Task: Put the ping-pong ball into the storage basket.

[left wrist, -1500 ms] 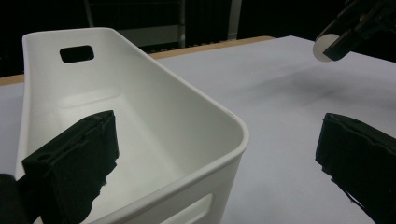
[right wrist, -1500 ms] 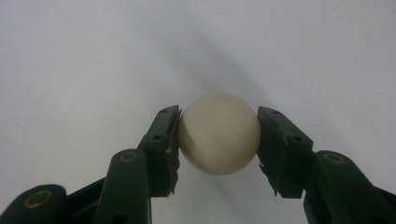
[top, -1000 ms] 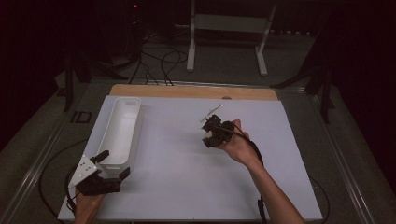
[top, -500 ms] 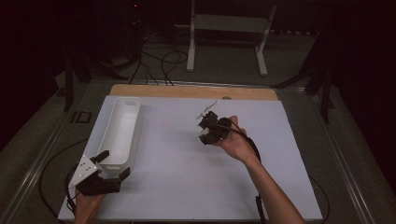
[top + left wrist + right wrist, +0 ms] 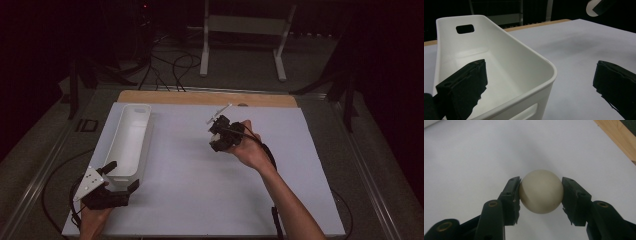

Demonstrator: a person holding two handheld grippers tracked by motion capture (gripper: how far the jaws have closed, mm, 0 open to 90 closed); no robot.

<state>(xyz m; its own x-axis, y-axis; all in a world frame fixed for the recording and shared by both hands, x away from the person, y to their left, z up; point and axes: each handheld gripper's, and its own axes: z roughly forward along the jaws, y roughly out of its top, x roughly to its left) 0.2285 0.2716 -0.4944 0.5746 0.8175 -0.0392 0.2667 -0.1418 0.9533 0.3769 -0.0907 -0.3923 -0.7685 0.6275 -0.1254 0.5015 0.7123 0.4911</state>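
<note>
From where I stand, no word, label, brand, number or sign can be read anywhere on the bin, the ball or the white sheet around the bin.

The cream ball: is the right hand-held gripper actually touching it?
Touching. In the right gripper view both black pads of the right hand-held gripper press flat against opposite sides of the cream ball, no gap either side.
</note>
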